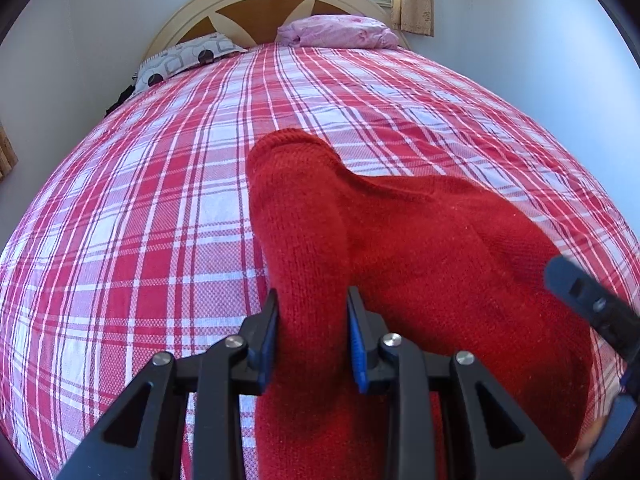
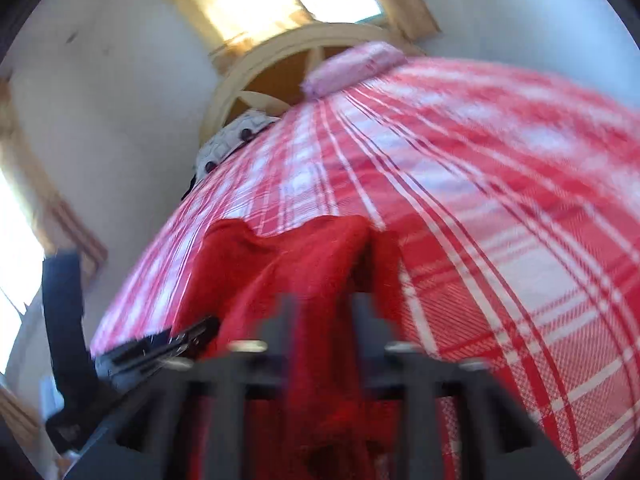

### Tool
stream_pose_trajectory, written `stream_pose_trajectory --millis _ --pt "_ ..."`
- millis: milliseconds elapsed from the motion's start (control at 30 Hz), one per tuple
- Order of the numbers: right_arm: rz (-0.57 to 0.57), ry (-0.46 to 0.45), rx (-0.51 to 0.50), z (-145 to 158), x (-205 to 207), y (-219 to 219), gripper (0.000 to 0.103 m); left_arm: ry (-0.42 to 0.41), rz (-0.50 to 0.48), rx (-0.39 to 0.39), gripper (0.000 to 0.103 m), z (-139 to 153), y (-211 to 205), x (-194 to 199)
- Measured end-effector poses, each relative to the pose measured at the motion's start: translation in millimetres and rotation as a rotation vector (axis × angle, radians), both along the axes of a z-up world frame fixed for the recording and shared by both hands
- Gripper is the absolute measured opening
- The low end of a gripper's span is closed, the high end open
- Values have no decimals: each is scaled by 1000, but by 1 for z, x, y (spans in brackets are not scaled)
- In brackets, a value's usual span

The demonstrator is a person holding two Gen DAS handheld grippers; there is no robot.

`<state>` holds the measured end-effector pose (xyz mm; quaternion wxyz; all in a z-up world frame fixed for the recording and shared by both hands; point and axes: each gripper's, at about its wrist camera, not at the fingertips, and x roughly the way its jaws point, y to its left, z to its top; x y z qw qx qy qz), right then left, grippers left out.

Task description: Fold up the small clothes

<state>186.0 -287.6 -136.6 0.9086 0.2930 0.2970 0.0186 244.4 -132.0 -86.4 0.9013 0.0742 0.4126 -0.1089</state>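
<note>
Red knit garment (image 1: 400, 240) is clamped in both the left gripper (image 1: 313, 320) and right gripper (image 2: 324, 320) fingers over the plaid bedsheet (image 1: 140, 220).

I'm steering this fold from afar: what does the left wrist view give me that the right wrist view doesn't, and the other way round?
Only the left wrist view shows the left gripper sharply: blue-padded jaws closed on a fold of the red knit garment, and the patterned pillow's print.

Only the right wrist view, blurred, shows the right gripper with red fabric between its jaws, and a bright side window.

Both show the garment over the red plaid bedsheet, the pink pillow, the arched headboard, and the other gripper at the frame edge.
</note>
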Motion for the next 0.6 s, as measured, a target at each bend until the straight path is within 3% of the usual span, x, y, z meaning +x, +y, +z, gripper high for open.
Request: stream_pose_trajectory --millis 67,133,267,300,333,367,467,600 --pt "1 7 45 -6 6 -8 79 -8 -1 10 32 -1 -3 -1" --pt "50 72 90 -19 20 -10 79 -8 -3 11 32 -2 -3 -1" --pt "79 91 -7 -20 29 7 79 -6 2 11 32 -5 -2 1" --pt "103 93 -23 -20 32 12 76 -11 2 21 32 -5 -4 1" --pt "128 87 -19 -21 33 16 54 -15 1 27 32 -5 -4 0" --pt "153 86 3 -22 33 18 47 -19 0 37 32 -5 -6 -1" --pt "135 77 -56 -15 28 25 38 -15 6 20 32 -2 -2 -2" --pt "87 44 -175 0 13 42 35 -29 0 29 32 5 -1 -8"
